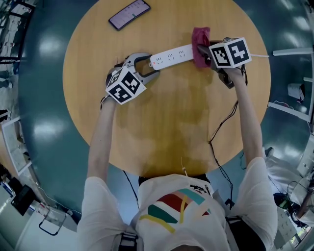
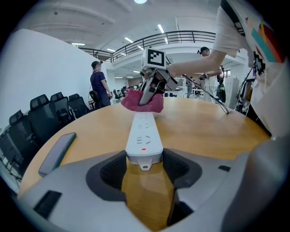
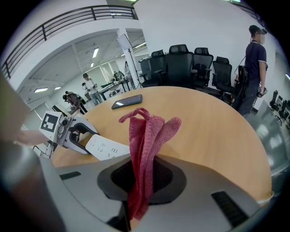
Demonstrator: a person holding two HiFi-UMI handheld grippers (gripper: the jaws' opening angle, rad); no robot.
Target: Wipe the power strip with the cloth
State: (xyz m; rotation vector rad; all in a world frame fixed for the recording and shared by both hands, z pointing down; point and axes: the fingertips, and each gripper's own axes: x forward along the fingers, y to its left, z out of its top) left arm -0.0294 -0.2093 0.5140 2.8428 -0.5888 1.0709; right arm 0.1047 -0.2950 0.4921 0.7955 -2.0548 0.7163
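A white power strip [image 1: 171, 56] lies across the far part of the round wooden table [image 1: 167, 122]. My left gripper [image 1: 153, 65] is shut on its left end; in the left gripper view the strip [image 2: 144, 136] runs away from the jaws [image 2: 144, 158], its red light lit. My right gripper [image 1: 201, 51] is shut on a red cloth [image 1: 200, 39], which rests at the strip's right end. In the right gripper view the cloth [image 3: 147, 136] stands up bunched from between the jaws [image 3: 142, 174], with the strip [image 3: 106, 148] to the left below it.
A dark phone [image 1: 129, 13] lies near the table's far edge, left of the strip. A black cable [image 1: 223, 122] trails from the right gripper over the table's near edge. Office chairs [image 3: 190, 63] and a standing person [image 3: 253, 68] are beyond the table.
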